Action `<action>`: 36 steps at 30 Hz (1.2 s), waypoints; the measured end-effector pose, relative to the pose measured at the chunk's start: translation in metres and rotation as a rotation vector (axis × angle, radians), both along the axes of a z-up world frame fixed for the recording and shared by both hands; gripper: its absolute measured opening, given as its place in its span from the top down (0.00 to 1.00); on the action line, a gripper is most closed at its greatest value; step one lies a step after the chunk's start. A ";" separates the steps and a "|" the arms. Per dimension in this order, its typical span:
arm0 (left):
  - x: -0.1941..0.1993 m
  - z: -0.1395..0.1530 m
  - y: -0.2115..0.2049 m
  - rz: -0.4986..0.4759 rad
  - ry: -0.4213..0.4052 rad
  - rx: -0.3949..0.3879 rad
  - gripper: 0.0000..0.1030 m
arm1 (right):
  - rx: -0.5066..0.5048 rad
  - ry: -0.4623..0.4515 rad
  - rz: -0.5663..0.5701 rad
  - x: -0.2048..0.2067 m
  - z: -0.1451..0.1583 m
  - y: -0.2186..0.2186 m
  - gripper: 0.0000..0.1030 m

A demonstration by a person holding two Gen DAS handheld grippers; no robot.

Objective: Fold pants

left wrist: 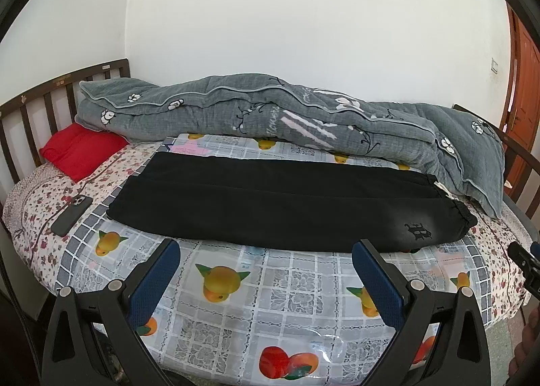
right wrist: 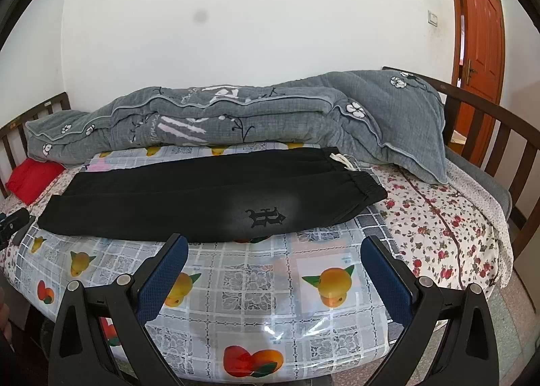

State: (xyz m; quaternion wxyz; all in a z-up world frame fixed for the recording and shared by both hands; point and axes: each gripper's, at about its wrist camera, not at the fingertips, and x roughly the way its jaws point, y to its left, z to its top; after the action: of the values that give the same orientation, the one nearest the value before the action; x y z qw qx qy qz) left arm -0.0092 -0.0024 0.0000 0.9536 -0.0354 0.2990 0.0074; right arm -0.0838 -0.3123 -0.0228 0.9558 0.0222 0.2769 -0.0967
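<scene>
1. Left wrist view: left hand-held gripper [left wrist: 266, 251] released, blue-padded fingers [left wrist: 153, 284] spread wide, nothing between them. It hangs over the near edge of the bed [left wrist: 32, 213], short of the garment.
2. Black pants [left wrist: 270, 203] lie flat on a fruit-print plastic sheet [left wrist: 256, 301] spread over the bed. They are folded lengthwise, one leg on the other, and run left to right across the view.
3. Waistband end [left wrist: 462, 217] sits at the right, with a white drawstring [left wrist: 442, 188] showing at its far corner. A dark embroidered logo [left wrist: 417, 230] is on the near side by the waistband. Leg ends point left.
4. Right wrist view: right hand-held gripper [right wrist: 273, 251] likewise released, blue pads [right wrist: 388, 281] wide apart and holding nothing. It is just in front of the near edge of the pants [right wrist: 189, 203], around the logo [right wrist: 265, 217]; no contact visible.
5. Grey floral quilt [left wrist: 270, 112] is bundled along the far side of the bed against the wall, its right end touching the waistband corner.
6. Red pillow [left wrist: 79, 149] lies at the far left by the slatted headboard [left wrist: 40, 105]. A dark phone [left wrist: 71, 215] rests on the floral bedsheet [left wrist: 30, 203], just left of the leg ends.
7. Orange wooden door [right wrist: 479, 38] stands at the right.
</scene>
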 end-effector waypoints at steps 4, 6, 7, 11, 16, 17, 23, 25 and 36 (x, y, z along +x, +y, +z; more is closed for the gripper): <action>0.000 0.000 0.000 0.000 0.000 0.001 0.01 | 0.001 -0.001 0.002 0.000 0.000 0.001 0.02; 0.000 0.000 0.000 -0.001 0.000 0.000 0.01 | -0.002 0.001 0.001 0.001 0.000 0.001 0.02; 0.000 0.000 0.001 -0.001 0.000 0.000 0.01 | 0.000 0.000 0.001 0.000 0.000 0.000 0.02; -0.001 -0.002 0.000 -0.001 0.001 0.000 0.01 | 0.001 0.000 0.000 0.000 0.000 0.000 0.02; -0.002 -0.003 0.001 0.001 0.001 0.000 0.01 | 0.000 -0.001 0.001 0.000 0.000 0.001 0.02; -0.002 -0.003 0.001 0.001 0.001 0.000 0.01 | 0.000 -0.001 0.001 0.000 -0.001 0.001 0.02; -0.001 -0.002 0.001 0.001 0.002 -0.001 0.01 | 0.000 0.000 0.003 0.000 -0.001 0.002 0.02; -0.002 -0.002 0.001 0.001 0.002 -0.001 0.01 | -0.001 -0.001 0.006 0.001 0.000 0.003 0.02; -0.002 -0.004 0.002 0.001 0.002 -0.002 0.01 | -0.006 -0.011 0.013 0.000 0.003 0.003 0.02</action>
State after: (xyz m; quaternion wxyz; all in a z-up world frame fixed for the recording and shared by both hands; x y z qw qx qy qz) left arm -0.0116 -0.0007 -0.0038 0.9532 -0.0364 0.2999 0.0075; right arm -0.0836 -0.3093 -0.0203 0.9579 0.0181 0.2715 -0.0912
